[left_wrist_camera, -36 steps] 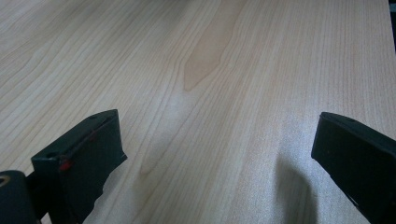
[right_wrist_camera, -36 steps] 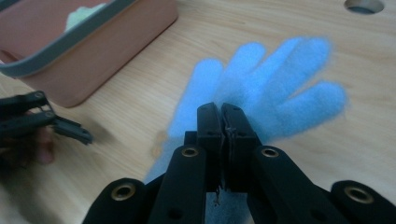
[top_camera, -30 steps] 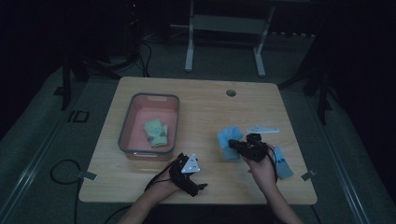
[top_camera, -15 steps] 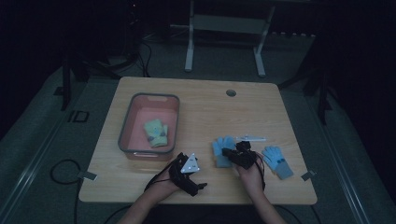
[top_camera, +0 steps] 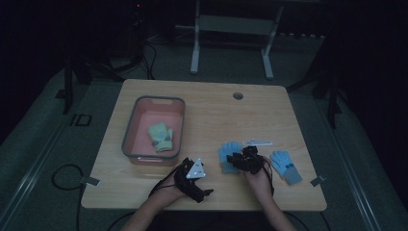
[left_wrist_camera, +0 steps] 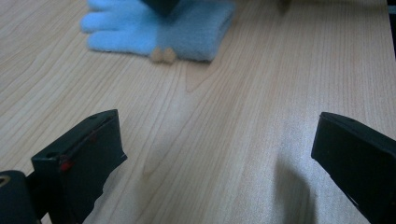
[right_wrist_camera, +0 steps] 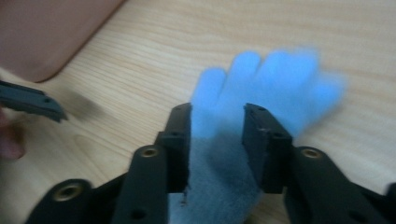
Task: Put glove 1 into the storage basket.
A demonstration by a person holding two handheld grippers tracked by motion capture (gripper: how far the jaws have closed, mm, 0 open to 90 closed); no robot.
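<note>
I am gripping a blue glove with my right gripper; its jaws are closing narrowly on the cuff end, with the glove's fingers sticking out beyond them over the counter. My left gripper is resting with jaws spread wide, the glove lying well ahead of them. A second glove is lying just beside my right hand, and a bin is sitting to the left.

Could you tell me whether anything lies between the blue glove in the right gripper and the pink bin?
Nothing visible does. The right gripper is shut on the blue glove, and bare table lies between it and the pink bin. The left gripper sits nearer the person, off that path.
</note>
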